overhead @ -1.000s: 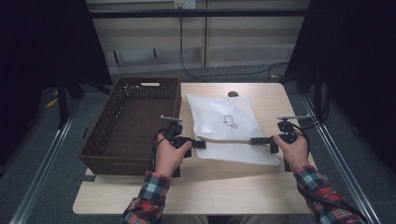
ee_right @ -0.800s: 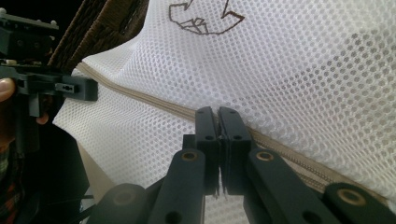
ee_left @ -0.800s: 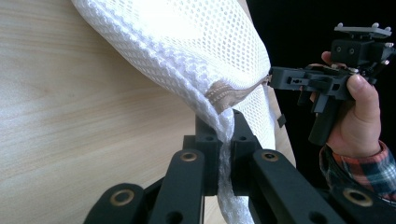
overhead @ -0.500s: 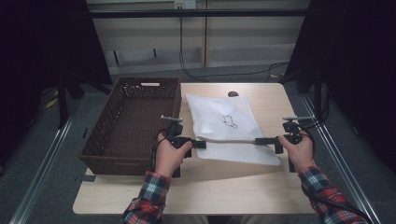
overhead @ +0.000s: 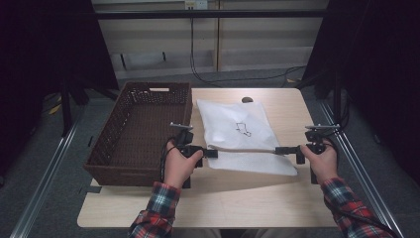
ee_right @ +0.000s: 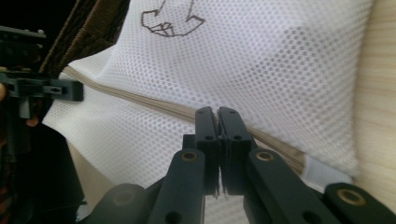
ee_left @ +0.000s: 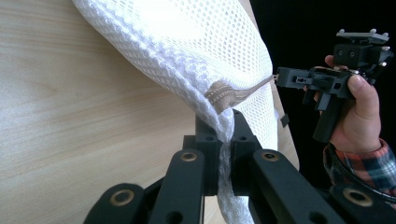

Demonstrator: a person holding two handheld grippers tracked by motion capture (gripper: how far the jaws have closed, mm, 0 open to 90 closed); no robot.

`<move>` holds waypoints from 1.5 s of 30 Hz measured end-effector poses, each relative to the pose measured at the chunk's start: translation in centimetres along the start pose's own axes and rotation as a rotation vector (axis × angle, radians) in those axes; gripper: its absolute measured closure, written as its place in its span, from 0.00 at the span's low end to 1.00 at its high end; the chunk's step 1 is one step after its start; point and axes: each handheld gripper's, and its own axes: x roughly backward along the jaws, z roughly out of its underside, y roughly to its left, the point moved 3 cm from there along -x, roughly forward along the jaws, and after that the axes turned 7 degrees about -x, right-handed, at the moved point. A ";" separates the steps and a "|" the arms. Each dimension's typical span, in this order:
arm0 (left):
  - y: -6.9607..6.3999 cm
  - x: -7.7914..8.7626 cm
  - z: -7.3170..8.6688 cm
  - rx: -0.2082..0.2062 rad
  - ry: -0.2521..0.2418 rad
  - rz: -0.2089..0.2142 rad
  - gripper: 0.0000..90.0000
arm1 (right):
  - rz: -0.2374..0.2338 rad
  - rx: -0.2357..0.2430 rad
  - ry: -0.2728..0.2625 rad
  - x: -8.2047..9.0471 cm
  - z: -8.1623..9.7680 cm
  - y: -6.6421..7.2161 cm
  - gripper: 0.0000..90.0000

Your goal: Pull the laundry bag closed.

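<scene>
While both of my grippers pinch the near edge of the white mesh bag (overhead: 240, 136), I read it as light, limp fabric that sags wherever it isn't pulled. The bag lies on the wooden table (overhead: 223, 203) at the centre of the high view, just right of the brown wicker basket (overhead: 133, 129); its beige zipper band (overhead: 247, 148) runs taut between my hands. That stitched band is the stiffest part, so I judge it the best place to grip; the open mesh could snag or slip.

The left gripper (overhead: 210, 152) has its jaws clamped on the bag's corner seam, clear in the left gripper view (ee_left: 219, 122). The right gripper (overhead: 286, 149) is closed on the band too (ee_right: 217, 122). Both hands sit low in the frame, forearms entering from the bottom, grippers pointing inward at each other.
</scene>
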 end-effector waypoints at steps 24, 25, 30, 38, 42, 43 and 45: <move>0.1 0.2 -0.1 0.001 -0.002 -0.015 0.96 | 0.026 -0.003 -0.009 0.6 0.1 -0.5 0.98; 0.2 0.3 -0.2 -0.001 -0.007 -0.016 0.96 | 0.018 -0.014 -0.011 0.7 0.1 -0.6 0.98; 0.2 0.2 -0.2 -0.007 0.005 -0.016 0.96 | 0.012 -0.020 -0.021 1.0 0.1 -0.9 0.98; 0.2 0.5 -0.3 -0.002 0.006 -0.015 0.96 | 0.022 -0.035 -0.025 1.3 0.3 -1.7 0.98; 0.2 0.5 -0.3 -0.005 0.010 -0.016 0.96 | 0.040 -0.037 -0.028 1.6 0.4 -2.1 0.98; 0.2 0.5 -0.3 -0.001 0.002 -0.024 0.96 | 0.043 -0.037 -0.027 1.6 0.4 -2.2 0.98; 0.3 0.6 -0.3 0.005 0.005 -0.019 0.96 | 0.043 -0.040 -0.029 1.8 0.5 -2.4 0.98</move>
